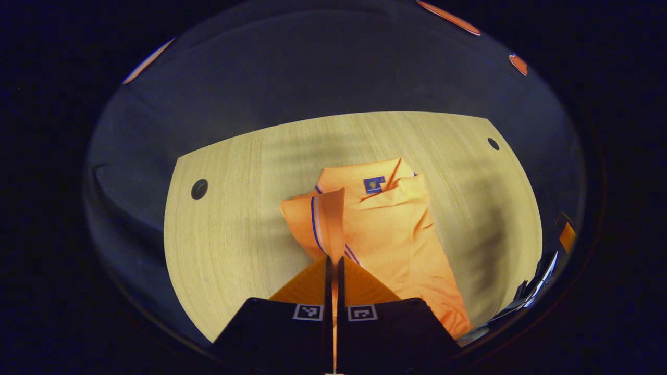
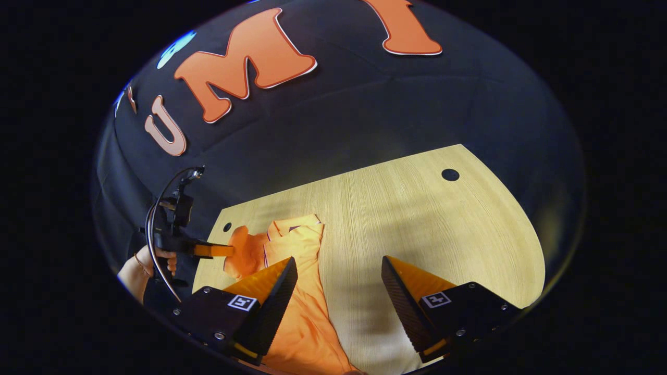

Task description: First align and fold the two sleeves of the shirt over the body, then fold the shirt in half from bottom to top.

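Up close, in the left gripper view, the left gripper point(image 1: 334, 271) has its two fingers pressed together on a sleeve point(image 1: 327, 221) of the orange shirt point(image 1: 396, 229), and the pinched cloth stands up from between the tips as a raised flap edged with a thin dark and pale stripe. Beyond that flap the shirt lies on the pale wooden table point(image 1: 234, 229), its body running from near the gripper toward the far side, where the collar point(image 1: 401, 182) and a small dark label point(image 1: 373, 184) sit. The cloth looks rumpled along its right edge. A round hole point(image 1: 199, 189) shows in the tabletop off to the left, well apart from the shirt. In the right gripper view, the right gripper point(image 2: 338, 284) hangs above the table with its fingers spread wide and nothing between them; one finger overlaps the shirt's body in the picture, the other is over bare wood, though whether either touches is unclear. Farther off at the left of this view, a hand point(image 2: 151, 258) holds the left gripper, whose tips meet the raised sleeve at the shirt's edge.
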`<state>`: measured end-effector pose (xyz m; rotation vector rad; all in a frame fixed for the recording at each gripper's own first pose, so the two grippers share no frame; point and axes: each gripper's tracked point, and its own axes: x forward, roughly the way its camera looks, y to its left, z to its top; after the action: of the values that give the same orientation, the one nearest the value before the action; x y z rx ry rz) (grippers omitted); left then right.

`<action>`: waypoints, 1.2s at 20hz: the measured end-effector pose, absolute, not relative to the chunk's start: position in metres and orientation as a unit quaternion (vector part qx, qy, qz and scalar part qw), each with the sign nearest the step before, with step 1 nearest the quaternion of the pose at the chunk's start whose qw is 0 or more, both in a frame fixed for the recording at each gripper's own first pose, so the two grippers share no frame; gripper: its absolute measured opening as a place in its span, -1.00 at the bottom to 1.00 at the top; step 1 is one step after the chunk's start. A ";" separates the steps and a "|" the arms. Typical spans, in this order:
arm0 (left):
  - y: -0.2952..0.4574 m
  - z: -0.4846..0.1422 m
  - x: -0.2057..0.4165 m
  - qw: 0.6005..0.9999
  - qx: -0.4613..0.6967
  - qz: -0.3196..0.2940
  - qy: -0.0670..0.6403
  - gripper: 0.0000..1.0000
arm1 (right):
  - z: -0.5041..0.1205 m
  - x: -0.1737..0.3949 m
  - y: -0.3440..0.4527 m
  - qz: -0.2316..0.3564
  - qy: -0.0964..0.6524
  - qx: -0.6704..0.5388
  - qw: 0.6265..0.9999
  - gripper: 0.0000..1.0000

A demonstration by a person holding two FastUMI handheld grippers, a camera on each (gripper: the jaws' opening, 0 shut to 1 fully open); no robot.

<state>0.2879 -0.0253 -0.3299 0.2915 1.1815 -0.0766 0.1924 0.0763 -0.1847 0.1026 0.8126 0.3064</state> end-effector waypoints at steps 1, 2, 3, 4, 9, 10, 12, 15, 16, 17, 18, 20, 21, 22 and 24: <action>-0.039 -0.336 0.289 0.818 0.138 -0.042 0.556 -0.94 | -0.184 0.193 0.073 0.148 0.394 0.052 0.906 0.98; -0.052 -0.341 0.289 0.816 0.140 -0.048 0.559 -0.95 | -0.185 0.193 0.070 0.146 0.394 0.054 0.906 0.98; -0.063 -0.347 0.289 0.814 0.143 -0.053 0.561 -0.95 | -0.186 0.192 0.066 0.144 0.394 0.055 0.906 0.98; -0.073 -0.351 0.291 0.812 0.148 -0.054 0.562 -0.94 | -0.186 0.191 0.063 0.143 0.395 0.056 0.906 0.97; -0.116 -0.367 0.295 0.812 0.152 -0.067 0.559 -0.85 | -0.198 0.189 0.050 0.137 0.407 0.061 0.901 0.98; -0.125 -0.370 0.296 0.815 0.148 -0.074 0.556 -0.64 | -0.199 0.187 0.048 0.137 0.409 0.060 0.900 0.97; -0.130 -0.371 0.296 0.816 0.149 -0.082 0.553 -0.23 | -0.201 0.186 0.044 0.133 0.411 0.057 0.900 0.97; -0.131 -0.367 0.291 0.818 0.138 -0.079 0.553 1.00 | -0.202 0.185 0.041 0.131 0.413 0.058 0.899 0.97; -0.129 -0.364 0.289 0.820 0.131 -0.076 0.552 1.00 | -0.203 0.185 0.042 0.131 0.414 0.057 0.899 0.97; -0.127 -0.361 0.286 0.823 0.122 -0.074 0.550 1.00 | -0.204 0.184 0.044 0.132 0.416 0.056 0.898 0.97; -0.125 -0.357 0.282 0.826 0.114 -0.075 0.547 1.00 | -0.205 0.183 0.046 0.134 0.418 0.053 0.897 0.97; -0.116 -0.348 0.274 0.834 0.102 -0.071 0.538 1.00 | -0.210 0.180 0.053 0.137 0.424 0.046 0.894 0.97; -0.108 -0.345 0.268 0.836 0.097 -0.066 0.536 1.00 | -0.212 0.178 0.057 0.140 0.426 0.042 0.893 0.97; -0.101 -0.343 0.260 0.838 0.090 -0.062 0.535 1.00 | -0.214 0.175 0.063 0.145 0.428 0.037 0.891 0.97; -0.082 -0.340 0.246 0.844 0.084 -0.046 0.528 1.00 | -0.221 0.168 0.077 0.156 0.435 0.023 0.887 0.97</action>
<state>0.2457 -0.0815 -0.3399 0.1780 1.1148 -0.0970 0.1681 0.0775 -0.2207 0.0485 0.9035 0.3250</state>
